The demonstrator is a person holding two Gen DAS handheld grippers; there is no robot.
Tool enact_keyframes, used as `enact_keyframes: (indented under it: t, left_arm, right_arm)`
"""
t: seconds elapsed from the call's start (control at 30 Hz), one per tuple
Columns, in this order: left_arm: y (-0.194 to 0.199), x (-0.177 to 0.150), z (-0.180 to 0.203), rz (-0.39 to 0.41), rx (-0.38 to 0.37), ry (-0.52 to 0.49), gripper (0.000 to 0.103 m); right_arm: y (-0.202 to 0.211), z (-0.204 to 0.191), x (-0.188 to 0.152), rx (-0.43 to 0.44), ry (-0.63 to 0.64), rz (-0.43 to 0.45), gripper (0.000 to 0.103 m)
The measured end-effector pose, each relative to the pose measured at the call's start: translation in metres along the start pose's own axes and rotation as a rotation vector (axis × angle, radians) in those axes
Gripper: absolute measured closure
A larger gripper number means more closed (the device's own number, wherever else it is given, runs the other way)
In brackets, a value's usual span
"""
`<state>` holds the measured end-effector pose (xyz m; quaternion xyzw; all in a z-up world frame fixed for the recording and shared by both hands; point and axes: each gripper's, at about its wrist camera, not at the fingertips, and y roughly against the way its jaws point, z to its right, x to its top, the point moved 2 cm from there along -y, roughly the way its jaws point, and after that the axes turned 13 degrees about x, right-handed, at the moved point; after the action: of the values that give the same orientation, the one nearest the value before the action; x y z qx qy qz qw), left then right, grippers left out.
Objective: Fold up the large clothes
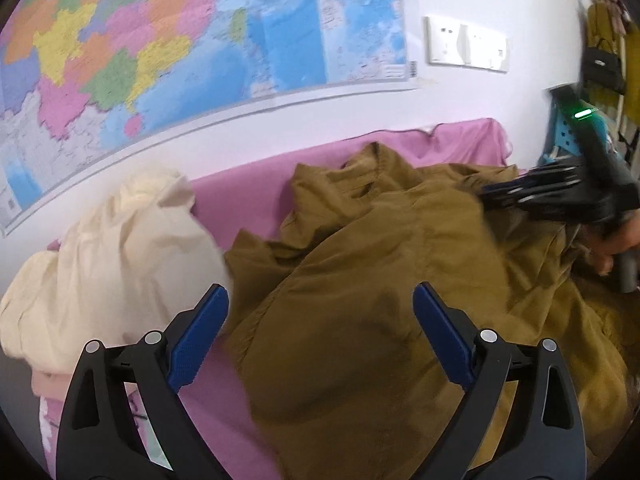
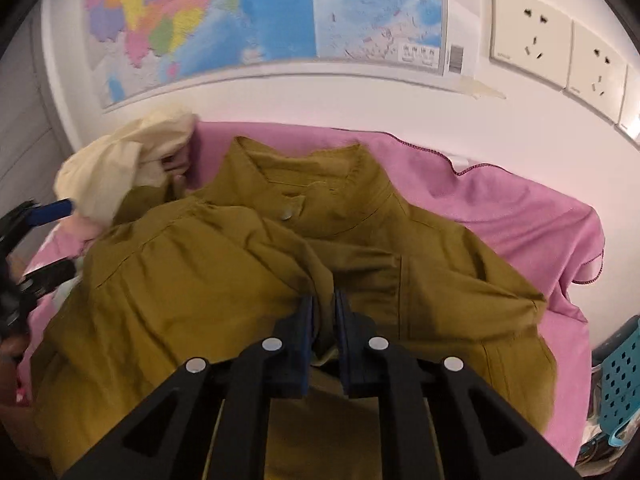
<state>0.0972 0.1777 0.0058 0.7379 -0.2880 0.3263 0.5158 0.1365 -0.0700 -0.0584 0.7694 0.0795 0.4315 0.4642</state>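
Note:
A mustard-brown jacket (image 1: 380,280) lies rumpled on a pink cloth (image 1: 248,196), collar toward the wall. My left gripper (image 1: 320,300) is open, its blue pads hovering over the jacket's left side, holding nothing. My right gripper (image 2: 322,312) is shut on a fold of the jacket (image 2: 240,272) near its front middle. In the left wrist view the right gripper (image 1: 560,196) shows at the right, low on the jacket. In the right wrist view the left gripper (image 2: 48,236) shows at the far left edge.
A cream garment (image 1: 108,256) lies bunched at the left on the pink cloth (image 2: 520,220). A map (image 1: 160,48) and wall sockets (image 2: 560,40) are on the white wall behind. A blue perforated basket (image 2: 618,380) stands at the right.

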Motion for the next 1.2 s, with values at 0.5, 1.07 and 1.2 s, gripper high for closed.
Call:
enact_keyframes:
  t: [0.5, 1.07, 1.2]
  left_arm:
    - [-0.054, -0.016, 0.021, -0.18, -0.005, -0.026, 0.011]
    - [-0.082, -0.017, 0.028, -0.223, 0.067, -0.033, 0.004]
    - [-0.064, -0.016, 0.019, -0.186, 0.059, -0.008, 0.006]
  right_arm:
    - [0.081, 0.033, -0.035, -0.046, -0.074, 0.109, 0.044]
    - [0.046, 0.08, -0.05, -0.145, -0.203, 0.035, 0.083]
    - [0.078, 0.059, -0.047, -0.071, -0.187, 0.117, 0.076]
